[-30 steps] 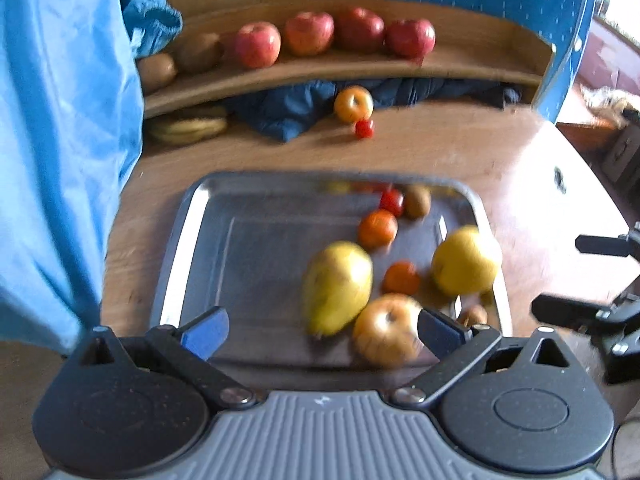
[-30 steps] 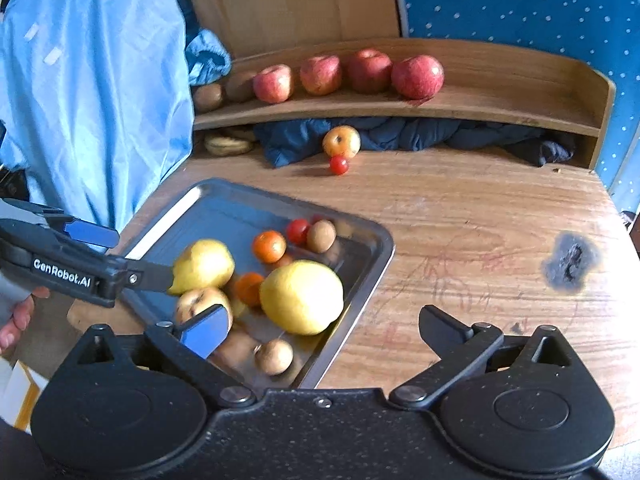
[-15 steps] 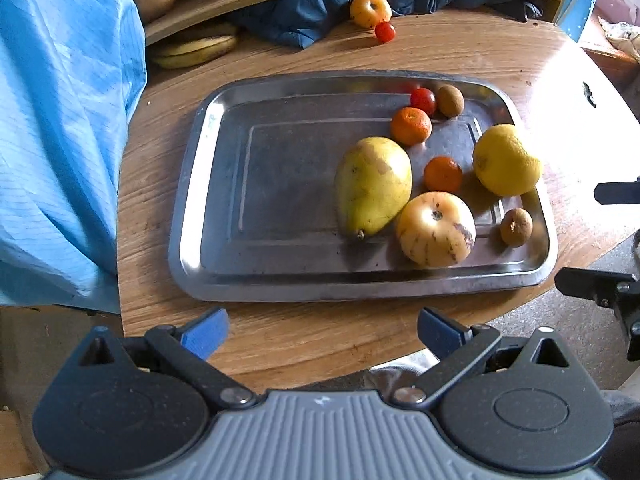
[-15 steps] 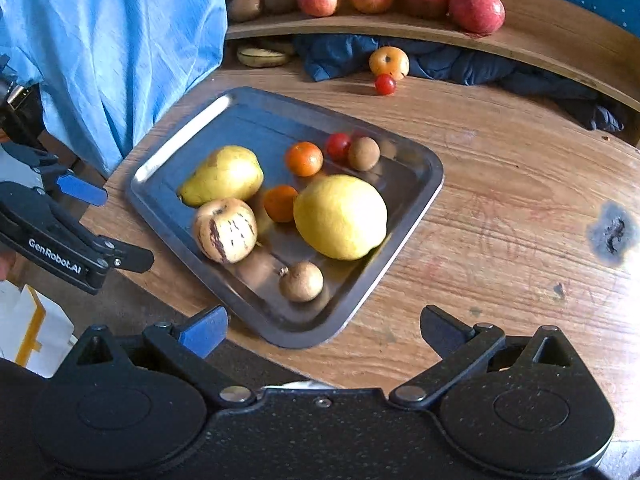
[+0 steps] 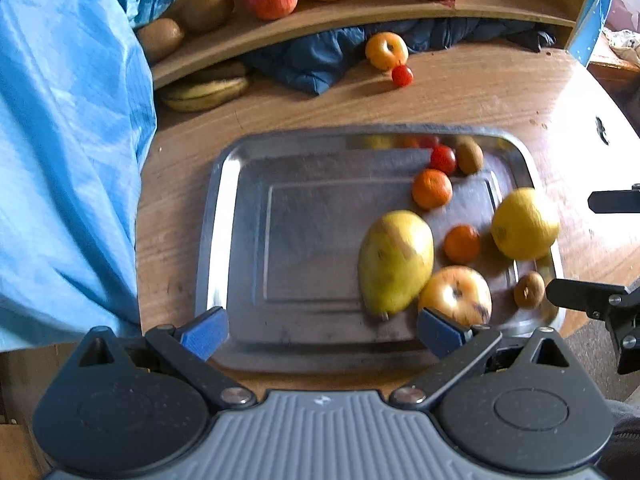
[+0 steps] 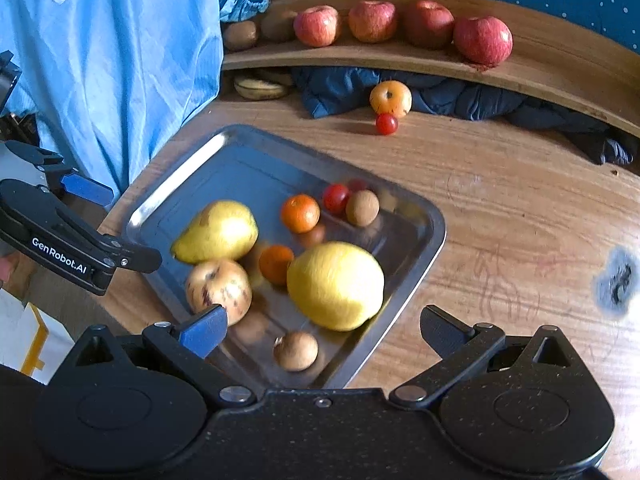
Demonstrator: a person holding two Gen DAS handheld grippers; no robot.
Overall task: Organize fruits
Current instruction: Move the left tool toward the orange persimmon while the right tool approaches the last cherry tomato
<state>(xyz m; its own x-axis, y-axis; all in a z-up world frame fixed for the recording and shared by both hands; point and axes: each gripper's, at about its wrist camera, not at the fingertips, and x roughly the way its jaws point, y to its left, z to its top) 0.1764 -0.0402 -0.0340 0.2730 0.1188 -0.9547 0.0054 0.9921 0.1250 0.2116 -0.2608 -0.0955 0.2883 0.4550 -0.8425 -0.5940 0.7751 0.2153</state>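
A: Surface (image 6: 500,208) carries steel tray (image 6: 416,264); contents?
B: Lemon (image 6: 335,285), pear (image 6: 218,232), speckled apple (image 6: 218,285), two tangerines, cherry tomato, all toward one end.
A: Grippers?
B: Left gripper (image 5: 320,330) and right gripper (image 6: 324,326): jaws apart, empty, at tray's near edge.

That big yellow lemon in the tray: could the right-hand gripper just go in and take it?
Probably yes. The right gripper is open and empty, and the lemon lies just ahead of it with its top uncovered. A small orange touches one side, which might crowd one finger.
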